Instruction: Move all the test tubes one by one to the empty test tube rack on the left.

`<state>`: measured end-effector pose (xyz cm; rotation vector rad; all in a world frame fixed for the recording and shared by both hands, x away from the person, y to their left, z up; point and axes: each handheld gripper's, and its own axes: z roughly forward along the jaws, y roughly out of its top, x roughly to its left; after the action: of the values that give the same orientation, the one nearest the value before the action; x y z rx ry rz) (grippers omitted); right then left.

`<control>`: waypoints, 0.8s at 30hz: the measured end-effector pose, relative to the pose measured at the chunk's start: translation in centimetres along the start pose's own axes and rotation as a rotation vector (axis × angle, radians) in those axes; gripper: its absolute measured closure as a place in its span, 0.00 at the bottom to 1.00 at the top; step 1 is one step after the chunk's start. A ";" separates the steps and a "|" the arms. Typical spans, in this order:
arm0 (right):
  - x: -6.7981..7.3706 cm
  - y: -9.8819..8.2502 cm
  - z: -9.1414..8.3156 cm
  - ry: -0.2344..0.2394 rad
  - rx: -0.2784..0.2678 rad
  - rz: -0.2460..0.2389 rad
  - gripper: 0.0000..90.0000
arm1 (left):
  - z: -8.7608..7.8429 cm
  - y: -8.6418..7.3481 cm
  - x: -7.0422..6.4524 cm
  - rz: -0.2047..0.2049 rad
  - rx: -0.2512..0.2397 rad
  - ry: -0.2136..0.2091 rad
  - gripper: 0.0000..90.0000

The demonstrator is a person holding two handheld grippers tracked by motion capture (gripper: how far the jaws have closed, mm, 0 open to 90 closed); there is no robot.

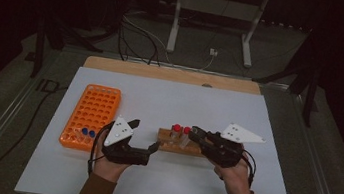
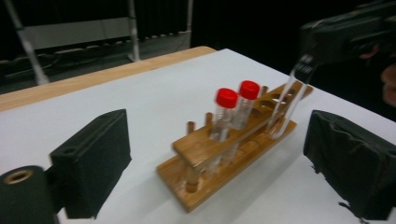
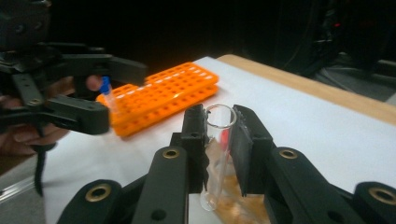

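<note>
— Tongs first: your right tongs (image 3: 219,140) are clamped on an uncapped clear tube (image 3: 218,154), pads pressing either side just below its rim. Your left tongs (image 2: 215,154) stand wide with nothing between them.

— So where is that tube?

— Its lower end sits down at the wooden rack (image 2: 224,154), leaning in one of the holes at the end nearest your right tongs. Whether you're seating it or drawing it out, I can't tell; I'd judge this step is mid-way.

— What else is done?

— Two red-capped tubes (image 2: 237,100) stand upright in the rack, between your two tongs. Beyond your left tongs, the orange rack (image 1: 91,115) already holds two blue-capped tubes (image 1: 88,132) in its near rows; most of its holes are bare.

— Anything in your way?

— The red-capped pair stands just beside the clear tube, so a sideways tilt could knock them. Your left tongs hover near the rack's other end. Otherwise the white counter (image 1: 158,186) around you is bare.
</note>
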<state>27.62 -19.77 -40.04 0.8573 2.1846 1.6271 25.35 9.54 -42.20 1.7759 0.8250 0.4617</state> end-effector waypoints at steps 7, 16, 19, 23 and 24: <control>1.4 -0.6 1.6 0.023 0.024 -0.011 0.85 | 1.9 -0.2 -1.6 0.040 0.044 -0.057 0.20; 2.2 -1.4 3.0 0.067 0.057 -0.003 0.85 | 3.6 -1.0 -3.3 0.104 0.099 -0.107 0.64; 2.4 -1.5 3.3 0.081 0.063 -0.006 0.85 | 3.7 -1.1 -3.5 0.116 0.109 -0.104 0.76; 2.7 -1.5 3.4 0.088 0.068 -0.017 0.85 | 3.6 -1.3 -3.3 0.116 0.105 -0.112 0.84; 2.7 -1.5 3.4 0.089 0.070 -0.015 0.85 | 3.5 -1.4 -3.3 0.116 0.104 -0.111 0.84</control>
<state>26.92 -15.78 -42.27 0.8001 2.3152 1.6189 24.99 5.06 -44.48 1.9347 0.6805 0.3980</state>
